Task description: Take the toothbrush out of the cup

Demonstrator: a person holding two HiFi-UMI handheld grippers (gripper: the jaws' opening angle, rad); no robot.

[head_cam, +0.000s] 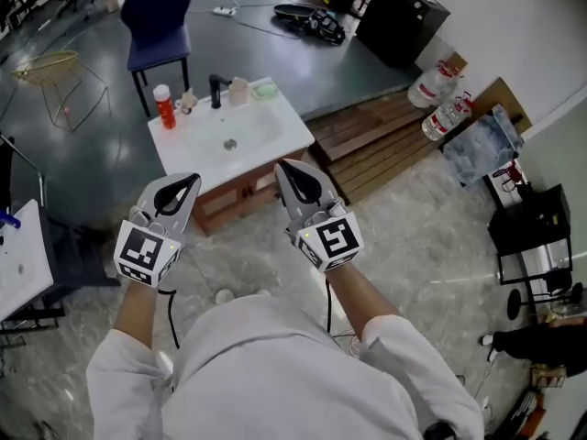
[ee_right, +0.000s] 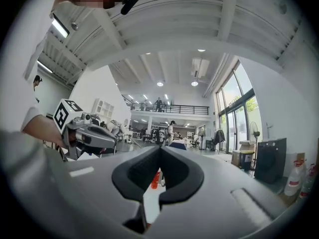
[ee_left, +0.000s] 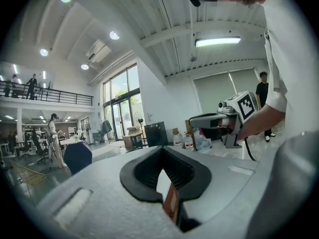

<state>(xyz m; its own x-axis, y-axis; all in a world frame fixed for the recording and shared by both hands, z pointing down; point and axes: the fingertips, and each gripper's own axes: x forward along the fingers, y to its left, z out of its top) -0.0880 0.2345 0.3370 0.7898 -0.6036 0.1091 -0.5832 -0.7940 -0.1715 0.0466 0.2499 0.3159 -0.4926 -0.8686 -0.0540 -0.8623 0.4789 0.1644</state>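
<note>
Nearest the lens: white sleeves [head_cam: 119, 365] and shoulders, filling the foot of the head view. Just beyond, held out level and side by side: the 2 grippers. Left gripper [head_cam: 186, 183]: jaws pressed together, nothing between them. Right gripper [head_cam: 286, 170]: likewise closed tip to tip and empty, with only the far-off red bottle [head_cam: 164, 106] glimpsed through the hollow behind its pads in its own view.

Ahead, well apart from both: white basin top [head_cam: 275, 131] on a low wooden stand [head_cam: 229, 200]. Along its far edge, from the left: red bottle, small pale item [head_cam: 187, 102], black tap [head_cam: 215, 90], beige cup [head_cam: 239, 91], green soap dish [head_cam: 266, 88]. Cup just right of the tap, toward the far right corner. Toothbrush too small to make out at this range; presumably standing in that cup, long axis near upright, but cannot confirm.

Key relation: cup straight ahead, falling between the lines of the 2 grippers, a little toward the right one's side. Looks like the right gripper as the nearer tool, by a slim margin. Task judged not yet begun. Needs a walk-in toward the basin first, then jaws spread, then a level approach crossing an upright handle above the cup rim. Risk, as a guess: nudging tap or dish, both crowding the cup.
</note>
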